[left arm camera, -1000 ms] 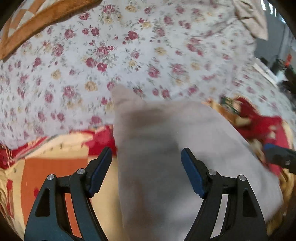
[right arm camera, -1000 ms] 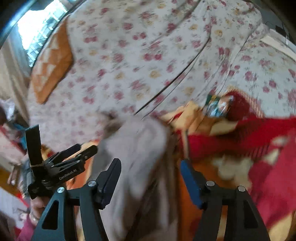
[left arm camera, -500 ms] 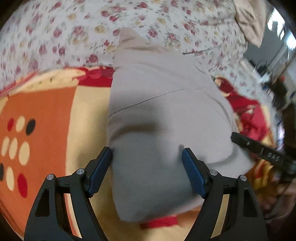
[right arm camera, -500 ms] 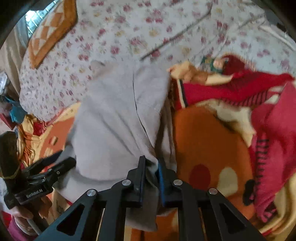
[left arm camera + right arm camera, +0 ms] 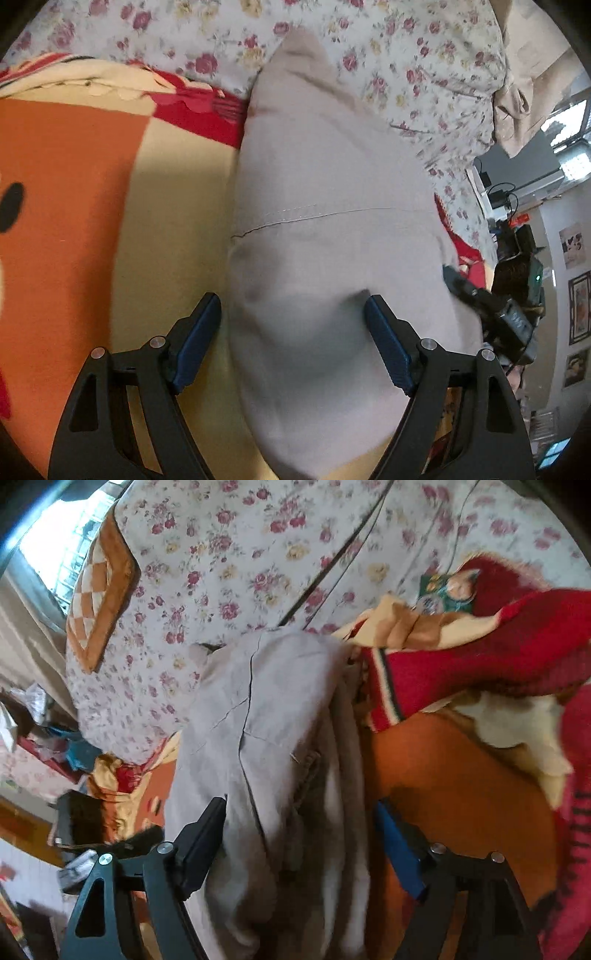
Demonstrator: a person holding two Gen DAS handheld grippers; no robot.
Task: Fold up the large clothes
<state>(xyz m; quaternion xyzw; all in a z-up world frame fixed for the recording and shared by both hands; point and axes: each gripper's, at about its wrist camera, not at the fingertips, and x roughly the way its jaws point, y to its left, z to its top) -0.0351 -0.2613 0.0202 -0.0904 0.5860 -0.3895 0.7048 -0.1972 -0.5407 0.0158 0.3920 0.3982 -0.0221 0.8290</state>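
Note:
A large grey-beige garment [image 5: 325, 229] lies folded lengthwise on an orange, yellow and red blanket [image 5: 74, 221]. My left gripper [image 5: 293, 343] is open, its jaws spread either side of the garment's near end, not gripping it. My right gripper [image 5: 301, 849] is open too, its jaws apart around the bunched near edge of the same garment [image 5: 258, 720]. The right gripper also shows at the right edge of the left wrist view [image 5: 484, 299], beside the garment. The left gripper shows blurred at the lower left of the right wrist view [image 5: 110, 845].
A floral bedsheet [image 5: 388, 74] covers the bed beyond the blanket. An orange checked cushion [image 5: 103, 590] lies far left. A rumpled red and cream blanket fold [image 5: 498, 653] rises right of the garment. Room clutter and wall pictures [image 5: 576, 310] lie past the bed's edge.
My right gripper, shut on the garment's edge half a second ago, has opened. Both views have closed in on the garment, which now lies lower and flatter on the blanket.

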